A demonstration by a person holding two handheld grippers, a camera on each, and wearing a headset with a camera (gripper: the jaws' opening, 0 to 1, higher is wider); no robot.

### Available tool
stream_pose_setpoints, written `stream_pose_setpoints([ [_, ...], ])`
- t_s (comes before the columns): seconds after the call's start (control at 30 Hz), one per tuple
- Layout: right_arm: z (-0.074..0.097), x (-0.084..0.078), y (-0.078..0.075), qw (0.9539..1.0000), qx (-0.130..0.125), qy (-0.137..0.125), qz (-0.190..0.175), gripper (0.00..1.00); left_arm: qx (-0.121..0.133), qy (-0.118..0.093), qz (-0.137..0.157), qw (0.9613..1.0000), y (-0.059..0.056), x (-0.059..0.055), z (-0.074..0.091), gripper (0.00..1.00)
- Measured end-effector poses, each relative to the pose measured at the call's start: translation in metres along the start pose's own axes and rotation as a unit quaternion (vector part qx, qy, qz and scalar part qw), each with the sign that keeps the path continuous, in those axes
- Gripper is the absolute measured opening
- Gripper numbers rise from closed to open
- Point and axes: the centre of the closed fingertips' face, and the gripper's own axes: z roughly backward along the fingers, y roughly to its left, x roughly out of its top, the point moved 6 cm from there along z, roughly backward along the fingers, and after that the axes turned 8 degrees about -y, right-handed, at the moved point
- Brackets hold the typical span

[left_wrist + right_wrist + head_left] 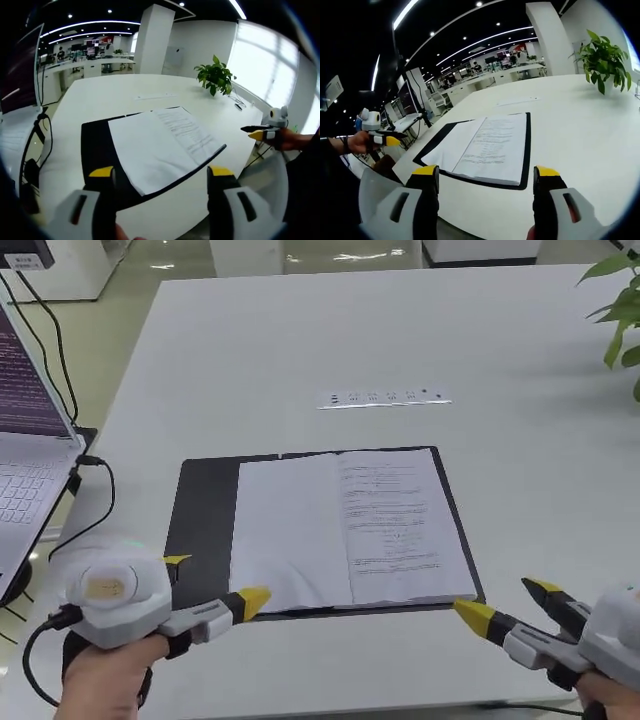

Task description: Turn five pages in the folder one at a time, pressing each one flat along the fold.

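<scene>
One black folder [205, 510] lies open on the white table [300, 340], two pages [395, 520] showing; left gripper [215, 580] hovers at its 7 o'clock, right gripper [505, 600] at 5 o'clock; both jaw pairs spread, gripping nothing.

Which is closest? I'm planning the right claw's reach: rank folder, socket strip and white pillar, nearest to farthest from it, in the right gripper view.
1. folder, just ahead of the right claw.
2. socket strip, beyond the folder, mid-table.
3. white pillar, past the table, upper right.
</scene>
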Motion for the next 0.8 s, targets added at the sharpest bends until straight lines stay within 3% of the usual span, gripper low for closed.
stream_pose_setpoints([
  [0.23, -0.001, 0.000, 0.002, 1.0000, 0.003, 0.005, 0.007, 0.76, -0.027, 0.021, -0.025, 0.9991, -0.010, 0.005, -0.014, 0.73],
  [0.5, 0.003, -0.004, 0.000, 0.9997, 0.007, 0.017, 0.017, 0.75, -0.068, 0.039, -0.060, 0.9951, -0.034, 0.019, -0.040, 0.72],
  [0.8, 0.012, -0.005, -0.007, 0.9999, 0.006, 0.011, 0.004, 0.75, -0.115, 0.064, -0.100, 0.9863, -0.064, 0.025, -0.071, 0.70],
])
